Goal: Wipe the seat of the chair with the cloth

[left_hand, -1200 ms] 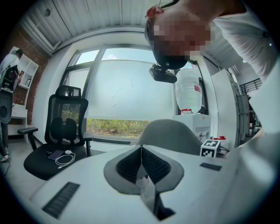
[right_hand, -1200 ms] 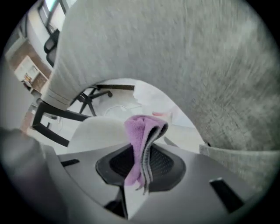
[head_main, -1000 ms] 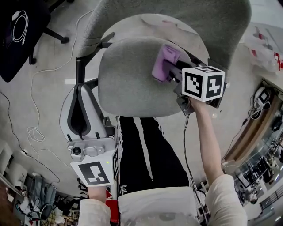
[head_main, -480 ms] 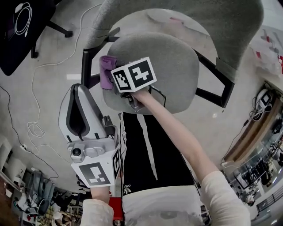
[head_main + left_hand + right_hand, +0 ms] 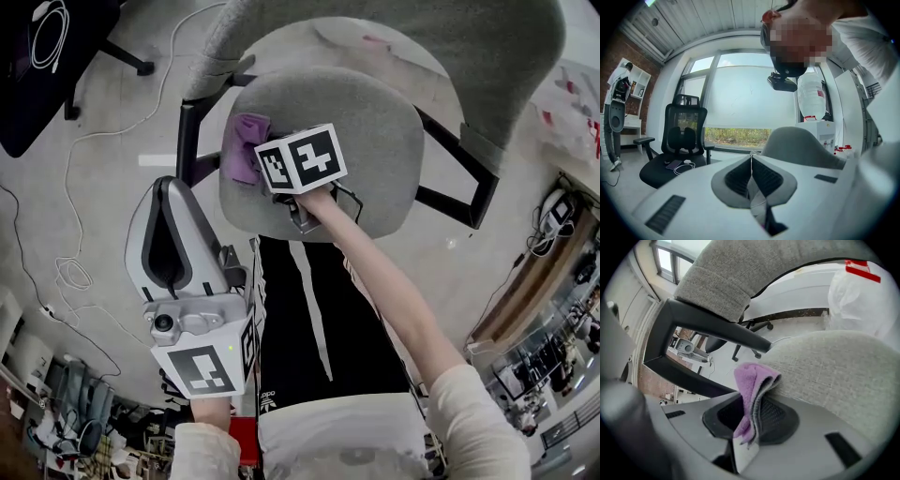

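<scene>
- Left gripper [image 5: 751, 161]: nearest us, low left, jaws together, nothing in them, clear of the chair. We'd leave it parked, or use it to steady the chair if it swivels.
- Right gripper [image 5: 749, 425]: reached across, jaws clamped on the cloth [image 5: 752, 380]. Only a short fold sticks out past the tips.
- Cloth is on the left part of the seat [image 5: 375, 131], just inside the left arm frame [image 5: 190, 131].
- Step in hand, as we judge it: a wipe stroke at the seat's left side.
- To do it well, we tilt so the fold lies flat on the fabric, not the hard tips. Light press, overlapping passes rightward, near edge to far.
- Risk: tips snag the weave or knock the frame.
- Farthest: backrest [image 5: 441, 37], not our target.
</scene>
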The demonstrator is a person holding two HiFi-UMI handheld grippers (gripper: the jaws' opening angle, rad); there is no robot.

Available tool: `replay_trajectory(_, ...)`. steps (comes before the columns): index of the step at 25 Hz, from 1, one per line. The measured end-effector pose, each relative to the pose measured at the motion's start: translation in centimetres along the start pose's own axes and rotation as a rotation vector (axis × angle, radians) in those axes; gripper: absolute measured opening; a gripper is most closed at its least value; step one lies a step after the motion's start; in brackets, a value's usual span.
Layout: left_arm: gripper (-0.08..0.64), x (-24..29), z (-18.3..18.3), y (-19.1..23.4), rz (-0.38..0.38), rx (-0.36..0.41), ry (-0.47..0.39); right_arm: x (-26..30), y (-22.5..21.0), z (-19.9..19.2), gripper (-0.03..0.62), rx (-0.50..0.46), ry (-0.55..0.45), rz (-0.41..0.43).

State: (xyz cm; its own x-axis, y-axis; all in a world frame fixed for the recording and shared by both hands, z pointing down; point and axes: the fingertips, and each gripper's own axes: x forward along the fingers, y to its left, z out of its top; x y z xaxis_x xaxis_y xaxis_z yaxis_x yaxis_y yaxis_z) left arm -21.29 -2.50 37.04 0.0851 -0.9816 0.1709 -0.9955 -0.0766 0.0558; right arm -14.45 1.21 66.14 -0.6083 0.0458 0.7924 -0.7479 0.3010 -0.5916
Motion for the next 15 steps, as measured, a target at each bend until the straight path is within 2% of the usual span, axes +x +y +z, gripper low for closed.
replay_trajectory(15,0.014,1.2,0.1,-2.5,-0.084,0.008,0.007,-8.6,-10.4,-4.6,0.087,0.014,0.010,-0.179)
